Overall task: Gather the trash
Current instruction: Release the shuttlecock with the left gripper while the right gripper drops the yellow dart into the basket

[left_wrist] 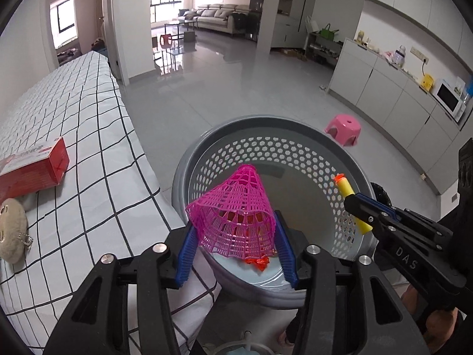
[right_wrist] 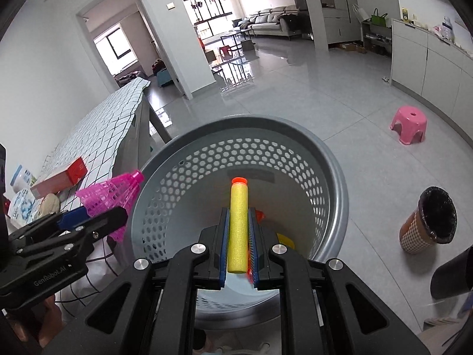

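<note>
A grey perforated basket (left_wrist: 295,127) stands on the floor beside the table; it also shows in the right wrist view (right_wrist: 334,183). My left gripper (left_wrist: 236,236) is shut on a pink plastic shuttlecock (left_wrist: 236,213), held over the basket's near rim. My right gripper (right_wrist: 238,236) is shut on a yellow foam dart with an orange tip (right_wrist: 238,222), held above the basket's opening. The dart (left_wrist: 351,204) and right gripper (left_wrist: 359,207) show at the right of the left wrist view. Small orange and yellow pieces (right_wrist: 285,239) lie at the basket's bottom.
The table with the checked cloth (left_wrist: 88,136) holds a red box (left_wrist: 35,165) and a beige plush keychain (left_wrist: 11,230). A pink stool (right_wrist: 409,124) and a small bin with a black liner (right_wrist: 428,222) stand on the grey floor.
</note>
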Available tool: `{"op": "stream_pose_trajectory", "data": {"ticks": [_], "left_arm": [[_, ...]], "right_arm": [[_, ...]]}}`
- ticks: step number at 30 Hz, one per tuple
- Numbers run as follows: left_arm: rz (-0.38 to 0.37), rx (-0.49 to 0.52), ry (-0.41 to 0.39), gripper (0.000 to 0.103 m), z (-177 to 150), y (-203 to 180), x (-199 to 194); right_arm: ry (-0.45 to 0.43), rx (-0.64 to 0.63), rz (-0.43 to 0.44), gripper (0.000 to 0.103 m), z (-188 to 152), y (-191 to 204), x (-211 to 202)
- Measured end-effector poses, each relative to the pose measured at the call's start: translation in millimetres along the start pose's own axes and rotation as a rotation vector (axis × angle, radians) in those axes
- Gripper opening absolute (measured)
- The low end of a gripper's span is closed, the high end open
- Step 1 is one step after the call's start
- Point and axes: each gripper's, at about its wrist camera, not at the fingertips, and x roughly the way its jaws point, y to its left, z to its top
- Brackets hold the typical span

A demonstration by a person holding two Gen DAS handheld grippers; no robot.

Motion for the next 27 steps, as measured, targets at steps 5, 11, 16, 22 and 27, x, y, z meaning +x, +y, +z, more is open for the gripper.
{"op": "stream_pose_trajectory", "data": {"ticks": [5,11,16,22,27], "left_arm": [[0.016,0.001,-0.009,0.056,1.6,-0.5,-1.7],[0.013,-0.007,0.005,0.059,-0.4,1.2,1.3],[0.015,-0.009,0.002,0.060,-2.1,1.0,-0.8],[0.003,-0.006,-0.014,0.066,-3.8,-0.3,-5.5],[-0.002,-0.005,-0.021,0.071,-1.9,-2.5,-9.7]], "right_arm": [[-0.019,0.003,0.001,0.037,1.2,-2.3,-3.2],[-0.020,0.009,-0.004,0.038,0.3,-6.1,-3.2],[-0.019,0.015,-0.012,0.038,-0.8,-6.4,-3.8],[-0.020,0.018,-0.022,0.038,-2.4,-6.5,-5.7],[-0.026,0.031,-0.025,0.039,-4.6,-9.4,-8.6]]}}
